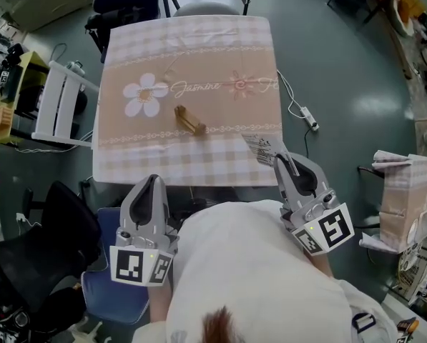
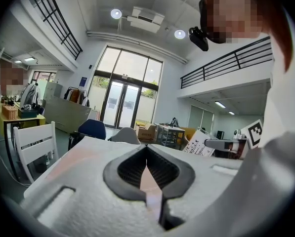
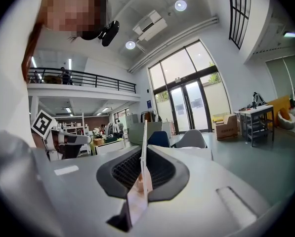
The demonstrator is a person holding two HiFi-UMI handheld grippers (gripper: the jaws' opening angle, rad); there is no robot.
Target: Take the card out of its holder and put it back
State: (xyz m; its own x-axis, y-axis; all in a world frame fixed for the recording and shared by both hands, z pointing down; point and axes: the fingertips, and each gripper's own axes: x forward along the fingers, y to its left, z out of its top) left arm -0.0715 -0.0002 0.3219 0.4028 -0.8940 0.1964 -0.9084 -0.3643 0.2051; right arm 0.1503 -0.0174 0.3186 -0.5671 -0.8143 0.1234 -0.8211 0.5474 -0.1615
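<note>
1. Wooden and small, the card holder [image 1: 189, 120] sits near the middle of the table [image 1: 127, 159], on a checked cloth [image 1: 199, 41] printed with a white flower [image 1: 145, 95].
2. We hold the right claw [image 1: 280, 160] at the table's near right corner, clamped on the card [image 1: 260, 147]. Its own view shows the card edge-on and upright between the pads.
3. The card juts from the claw's tip over the cloth by the near edge, well apart from the holder.
4. Our left claw [image 1: 153, 182] hovers just off the near edge, towards the left corner, with its jaws together and nothing between them.
5. Beside the table's left edge stands a white chair [image 1: 61, 106].
</note>
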